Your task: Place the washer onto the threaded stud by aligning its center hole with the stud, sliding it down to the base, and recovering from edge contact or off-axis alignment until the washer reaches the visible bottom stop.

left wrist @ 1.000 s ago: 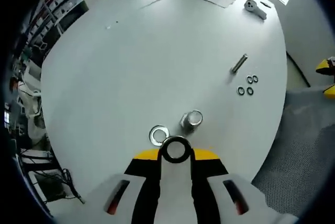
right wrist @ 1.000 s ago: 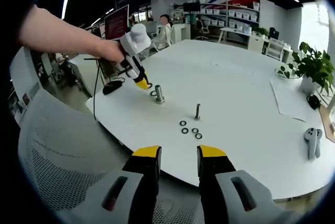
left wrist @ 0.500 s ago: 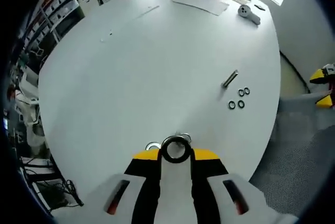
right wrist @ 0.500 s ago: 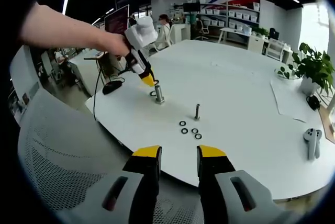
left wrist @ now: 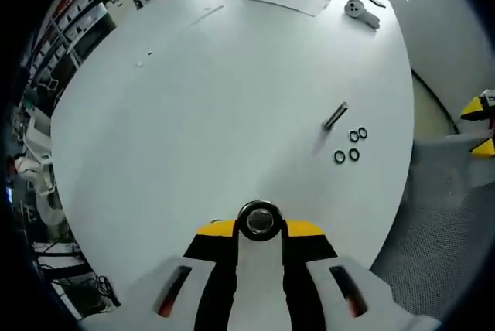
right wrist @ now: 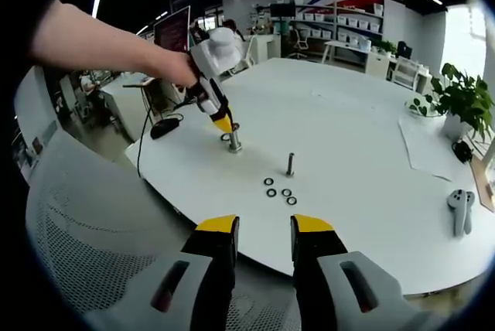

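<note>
Between the yellow-tipped jaws of the left tongs point(left wrist: 259, 228) sits the flat silver metal washer point(left wrist: 259, 220), pinched by its rim with its centre hole facing the camera; the jaws are narrow and closed on it. In the right gripper view these same tongs point(right wrist: 226, 124) point steeply down at the short upright silver threaded stud point(right wrist: 233, 141), which stands near the edge of the round white bench point(left wrist: 232, 76), and their yellow tips are at or just above its top. Whether the hole has caught the stud I cannot tell; in the left gripper view the washer hides it. The stud's long axis runs straight up from the bench, so the coming move, as I judge it, turns on bringing the washer's face level and its hole directly over that axis before sliding down. The left tongs are far nearer; the right tongs point(right wrist: 263, 230) hang off the bench edge over a grey mesh chair back point(right wrist: 100, 269), jaws narrowly apart and holding nothing.

A second slim silver stud point(right wrist: 290, 165) and four small dark rings point(right wrist: 280, 192) lie further along the bench, untouched.

Against a second ago, the stud and a spare washer beside it were plainly visible ahead of the held washer; now both are covered by it, and the left tongs have closed in over the stud top
</note>
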The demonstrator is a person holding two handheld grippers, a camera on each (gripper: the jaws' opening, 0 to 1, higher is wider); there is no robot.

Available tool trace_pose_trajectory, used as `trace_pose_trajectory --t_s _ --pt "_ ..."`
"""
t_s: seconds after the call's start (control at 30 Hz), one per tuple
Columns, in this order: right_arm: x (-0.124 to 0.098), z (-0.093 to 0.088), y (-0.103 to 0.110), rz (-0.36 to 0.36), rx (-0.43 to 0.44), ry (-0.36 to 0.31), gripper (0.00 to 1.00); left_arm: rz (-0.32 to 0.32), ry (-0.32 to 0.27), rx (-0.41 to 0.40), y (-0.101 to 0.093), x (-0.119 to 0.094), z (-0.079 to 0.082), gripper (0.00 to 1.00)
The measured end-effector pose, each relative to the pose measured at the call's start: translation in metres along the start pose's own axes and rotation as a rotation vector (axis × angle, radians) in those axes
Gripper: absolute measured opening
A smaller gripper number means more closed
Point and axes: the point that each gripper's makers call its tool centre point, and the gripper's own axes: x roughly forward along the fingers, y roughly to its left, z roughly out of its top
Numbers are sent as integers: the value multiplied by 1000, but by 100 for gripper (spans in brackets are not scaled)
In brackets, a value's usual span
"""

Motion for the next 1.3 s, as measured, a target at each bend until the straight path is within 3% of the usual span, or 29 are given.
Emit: trace_pose_trajectory --t_s 0.37,0.43,0.7,1.3 --pt "0 -2 -2 -9 2 8 29 12 60 34 3 24 -2 19" --pt "0 -2 -3 -11 1 9 29 10 69 24 9 36 -6 19" --pt "0 -3 -5 -19 6 11 29 7 84 -4 8 43 -12 19" --pt "0 -4 -5 -23 5 18 29 11 63 -68 9 56 -16 22"
